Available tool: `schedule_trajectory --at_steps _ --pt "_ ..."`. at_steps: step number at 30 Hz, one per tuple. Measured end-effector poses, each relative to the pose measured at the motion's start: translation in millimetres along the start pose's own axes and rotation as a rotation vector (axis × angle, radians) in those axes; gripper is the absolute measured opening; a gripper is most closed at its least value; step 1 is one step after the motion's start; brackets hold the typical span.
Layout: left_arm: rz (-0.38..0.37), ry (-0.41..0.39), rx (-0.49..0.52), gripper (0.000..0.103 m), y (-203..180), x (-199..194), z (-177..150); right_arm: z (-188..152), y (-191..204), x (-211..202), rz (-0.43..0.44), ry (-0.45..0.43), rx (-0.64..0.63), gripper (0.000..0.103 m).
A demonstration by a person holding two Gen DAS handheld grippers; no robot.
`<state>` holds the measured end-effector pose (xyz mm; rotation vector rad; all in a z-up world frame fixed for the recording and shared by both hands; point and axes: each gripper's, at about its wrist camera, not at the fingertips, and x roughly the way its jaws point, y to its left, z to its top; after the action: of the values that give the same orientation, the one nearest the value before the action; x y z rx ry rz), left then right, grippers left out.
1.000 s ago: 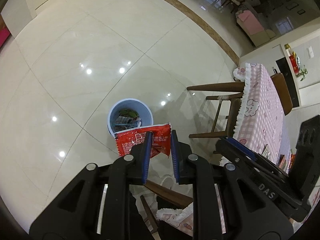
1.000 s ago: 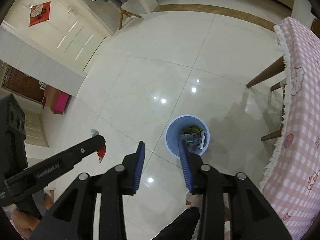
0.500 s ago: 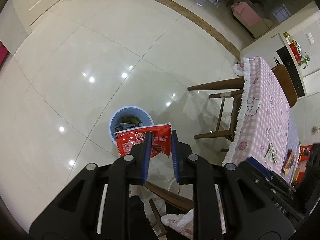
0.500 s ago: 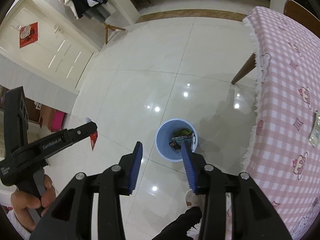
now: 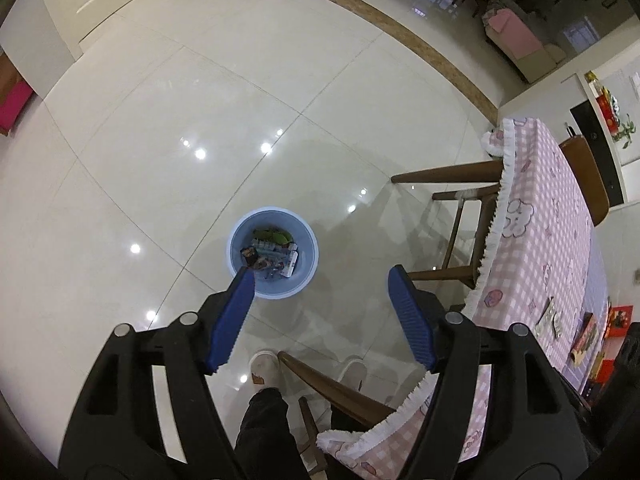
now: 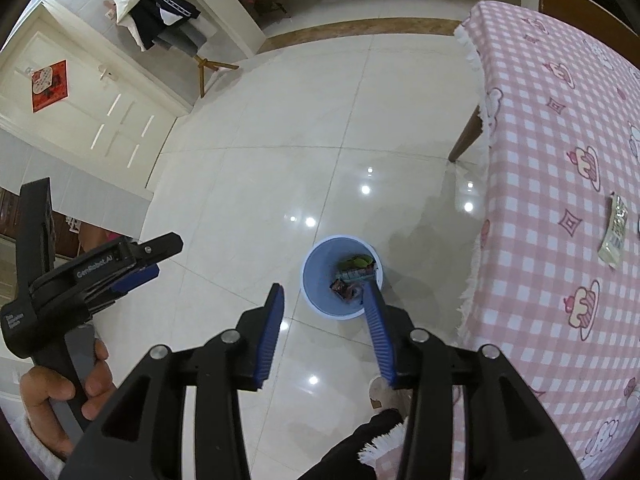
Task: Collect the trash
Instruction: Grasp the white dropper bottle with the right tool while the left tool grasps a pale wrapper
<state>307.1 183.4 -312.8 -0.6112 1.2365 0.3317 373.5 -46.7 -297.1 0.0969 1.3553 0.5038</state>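
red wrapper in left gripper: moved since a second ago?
Yes. The left gripper jaws have just been opening and nothing is between them; the red wrapper has left them above the blue bin. Where it lies now, cannot tell.

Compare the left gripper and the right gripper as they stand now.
The left gripper has just been opening and its jaws stand wide; the right gripper has its jaws set narrower. The left sits directly above the blue bin; the right sits off to the bin's side. Both are empty, point down at the floor and have blue pads.
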Motion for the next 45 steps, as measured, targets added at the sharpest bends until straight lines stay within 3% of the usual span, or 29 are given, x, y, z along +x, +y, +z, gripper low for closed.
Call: schedule_trajectory --at_steps 9,18,21,24,32,35,45 --pt "-0.038 0.045 0.135 0.069 -69 8 -28 -28 -75 -39 -0.054 -0.038 0.102 0.041" --pt "-0.126 0.168 0.438 0.069 -218 41 -98 -96 -218 -120 -0.268 -0.166 0.411 0.041" --pt "-0.138 0.2 0.546 0.069 -265 51 -125 -127 -259 -137 -0.335 -0.17 0.53 0.049" --pt "-0.139 0.226 0.631 0.069 -302 59 -149 -152 -290 -145 -0.372 -0.169 0.629 0.049" --pt "-0.094 0.24 0.658 0.069 -327 76 -162 -169 -325 -125 -0.289 -0.1 0.712 0.048" --pt "-0.077 0.238 0.636 0.069 -328 81 -158 -162 -331 -113 -0.24 -0.069 0.69 0.029" --pt "-0.069 0.188 0.637 0.068 -371 108 -147 -97 -337 -120 -0.134 -0.099 0.454 0.026"
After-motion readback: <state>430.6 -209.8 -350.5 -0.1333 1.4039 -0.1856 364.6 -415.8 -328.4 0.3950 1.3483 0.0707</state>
